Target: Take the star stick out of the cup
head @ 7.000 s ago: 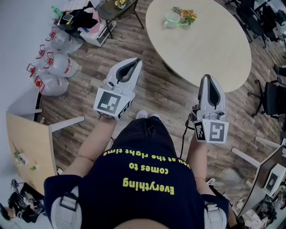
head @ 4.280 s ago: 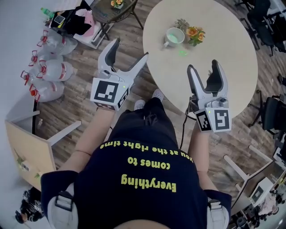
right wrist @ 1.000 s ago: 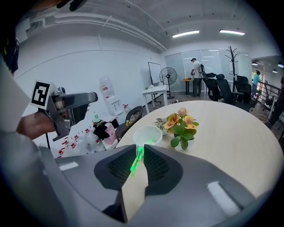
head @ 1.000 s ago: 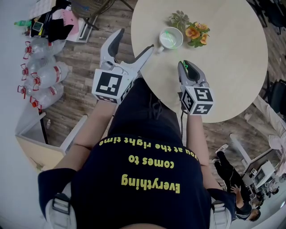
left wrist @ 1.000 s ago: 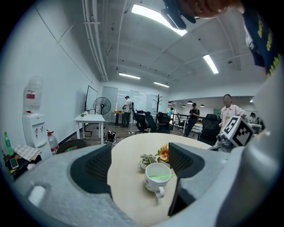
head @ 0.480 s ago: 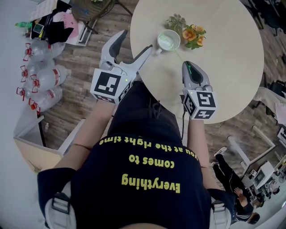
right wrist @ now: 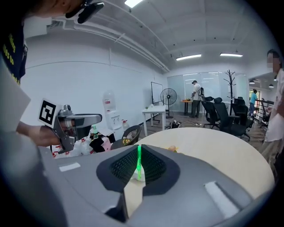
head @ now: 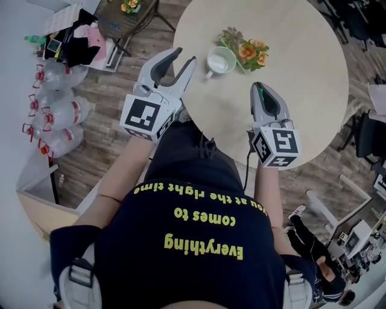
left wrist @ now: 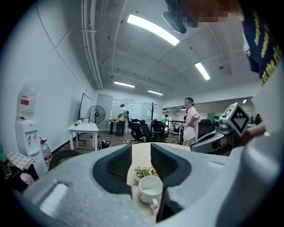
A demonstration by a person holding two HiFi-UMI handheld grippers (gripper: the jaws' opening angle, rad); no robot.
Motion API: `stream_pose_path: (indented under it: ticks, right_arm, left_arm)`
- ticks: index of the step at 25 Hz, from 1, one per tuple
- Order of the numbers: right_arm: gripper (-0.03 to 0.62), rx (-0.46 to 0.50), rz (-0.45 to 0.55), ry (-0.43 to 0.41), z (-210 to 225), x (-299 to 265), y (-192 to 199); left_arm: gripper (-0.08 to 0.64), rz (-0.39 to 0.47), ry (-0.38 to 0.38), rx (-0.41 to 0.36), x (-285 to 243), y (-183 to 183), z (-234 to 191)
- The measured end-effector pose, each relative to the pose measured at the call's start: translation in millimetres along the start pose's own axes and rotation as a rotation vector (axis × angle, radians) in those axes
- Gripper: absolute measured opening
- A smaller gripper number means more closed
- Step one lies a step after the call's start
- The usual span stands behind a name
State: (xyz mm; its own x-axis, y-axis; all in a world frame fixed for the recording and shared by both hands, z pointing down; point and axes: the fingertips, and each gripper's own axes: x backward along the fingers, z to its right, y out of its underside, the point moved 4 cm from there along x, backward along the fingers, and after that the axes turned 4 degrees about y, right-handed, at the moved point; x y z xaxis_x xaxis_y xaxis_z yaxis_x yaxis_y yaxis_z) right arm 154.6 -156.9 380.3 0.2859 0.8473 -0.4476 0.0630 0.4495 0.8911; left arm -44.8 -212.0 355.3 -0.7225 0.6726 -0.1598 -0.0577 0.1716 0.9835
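Note:
A white cup (head: 220,60) stands on the round beige table (head: 301,78), handle toward me, beside a small bunch of orange flowers (head: 244,51). My right gripper (head: 260,90) is shut on the thin green star stick (right wrist: 139,156), which stands upright between its pads, lifted clear to the right of the cup. My left gripper (head: 184,57) hovers just left of the cup. Its jaws have just been closing, a gap remains, and nothing is between them. In the left gripper view the cup (left wrist: 150,189) shows beyond the jaws, with nothing sticking out of it.
Large water bottles (head: 54,114) lie on the wooden floor at the left, near a small dark side table (head: 129,18). Office chairs stand at the right edge. A person (left wrist: 191,119) stands beyond the table in the left gripper view.
The right gripper has risen with the green stick, which has come out of the cup. The left gripper's jaws have narrowed, and it has lifted a little beside the cup.

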Motion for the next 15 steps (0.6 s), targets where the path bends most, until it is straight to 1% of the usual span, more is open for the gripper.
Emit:
stream_pose_path:
  ticks: [2, 5, 10, 12, 15]
  right_arm:
    - [0.029, 0.003, 0.019, 0.001, 1, 4, -7]
    - [0.029, 0.008, 0.058, 0.003, 3, 10, -17]
    - [0.029, 0.027, 0.160, 0.008, 6, 22, -39]
    - [0.029, 0.035, 0.210, 0.017, 9, 29, -49]
    - [0.029, 0.053, 0.281, 0.033, 12, 39, -62]
  left_arm:
    - [0.123, 0.007, 0.002, -0.007, 0, -4, 2]
    - [0.077, 0.018, 0.004, -0.021, 0, -11, 6]
    - [0.017, 0.033, -0.009, -0.042, 2, -20, 8]
    - [0.003, 0.041, -0.014, -0.047, 2, -24, 8]
    - [0.002, 0.056, -0.018, -0.056, 2, -31, 9]
